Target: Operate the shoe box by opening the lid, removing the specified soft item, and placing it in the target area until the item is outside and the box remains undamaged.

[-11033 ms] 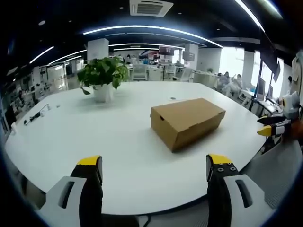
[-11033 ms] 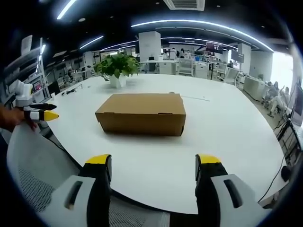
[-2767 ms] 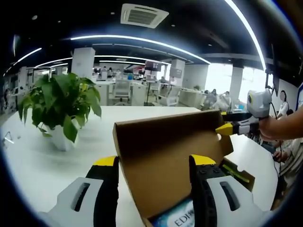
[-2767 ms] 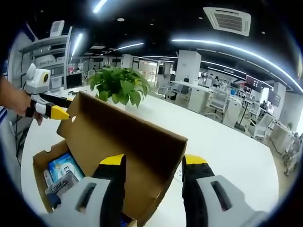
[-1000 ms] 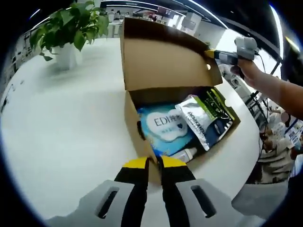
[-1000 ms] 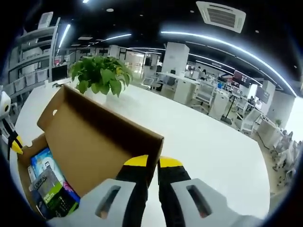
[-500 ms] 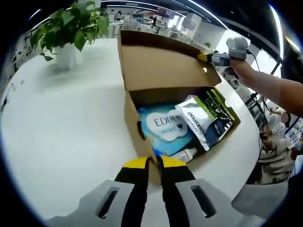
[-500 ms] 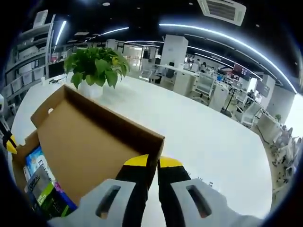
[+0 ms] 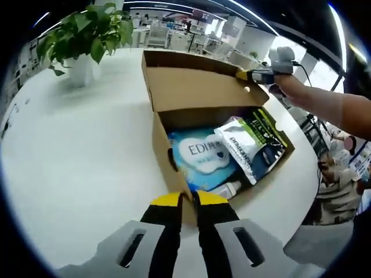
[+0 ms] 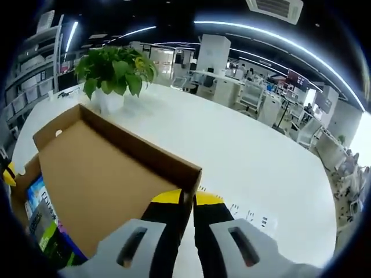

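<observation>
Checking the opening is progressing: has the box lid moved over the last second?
Yes. In the left gripper view the lid has tipped further back, away from the packets, while the plant sits in the same place.

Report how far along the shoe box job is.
Done: the lid is swung open. In hand: the right tongs are clamped on the lid's rim, and the left tongs on the box's front wall. Left: the blue soft pack lies inside, unlifted.
</observation>
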`<move>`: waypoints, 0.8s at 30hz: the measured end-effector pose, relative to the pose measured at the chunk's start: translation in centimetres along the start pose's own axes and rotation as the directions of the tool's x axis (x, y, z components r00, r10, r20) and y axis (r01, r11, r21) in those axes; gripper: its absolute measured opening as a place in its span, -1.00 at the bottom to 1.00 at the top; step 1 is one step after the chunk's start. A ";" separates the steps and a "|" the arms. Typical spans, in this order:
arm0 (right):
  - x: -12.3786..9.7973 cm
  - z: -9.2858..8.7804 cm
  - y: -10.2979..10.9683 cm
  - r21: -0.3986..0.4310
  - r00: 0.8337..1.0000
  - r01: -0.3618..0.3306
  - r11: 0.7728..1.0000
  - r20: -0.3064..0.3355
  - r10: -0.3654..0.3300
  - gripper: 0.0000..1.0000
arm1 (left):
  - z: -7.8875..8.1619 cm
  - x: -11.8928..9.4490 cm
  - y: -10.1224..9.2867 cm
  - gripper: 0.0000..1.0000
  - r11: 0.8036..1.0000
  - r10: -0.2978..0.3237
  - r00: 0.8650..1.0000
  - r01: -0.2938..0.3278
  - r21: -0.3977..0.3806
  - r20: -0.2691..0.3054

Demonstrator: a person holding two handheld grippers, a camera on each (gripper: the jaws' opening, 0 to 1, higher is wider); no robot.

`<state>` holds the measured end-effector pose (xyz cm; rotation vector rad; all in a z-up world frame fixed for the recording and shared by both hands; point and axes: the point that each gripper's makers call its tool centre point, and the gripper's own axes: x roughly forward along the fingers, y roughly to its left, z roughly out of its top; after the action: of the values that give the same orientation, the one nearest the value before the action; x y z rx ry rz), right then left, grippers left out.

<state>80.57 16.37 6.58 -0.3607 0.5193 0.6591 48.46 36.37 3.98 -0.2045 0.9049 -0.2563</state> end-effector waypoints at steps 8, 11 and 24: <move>0.6 -0.9 -0.2 0.011 1.000 -0.005 1.000 -0.024 0.006 -0.91 | 0.0 0.0 0.0 -0.88 1.000 0.002 1.000 -0.002 -0.003 0.000; 0.9 -1.2 -0.1 0.014 0.999 -0.007 1.000 -0.033 0.007 -0.91 | 0.0 0.0 0.0 -0.88 1.000 0.003 1.000 -0.003 -0.006 0.002; 2.1 -2.9 0.3 0.022 0.995 -0.022 1.000 -0.097 0.024 -0.91 | 0.0 0.0 0.1 -0.88 1.000 0.006 1.000 -0.006 -0.003 0.003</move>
<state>80.76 16.26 3.02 -0.3687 0.6237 0.6604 48.45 36.43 3.94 -0.2052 0.9027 -0.2490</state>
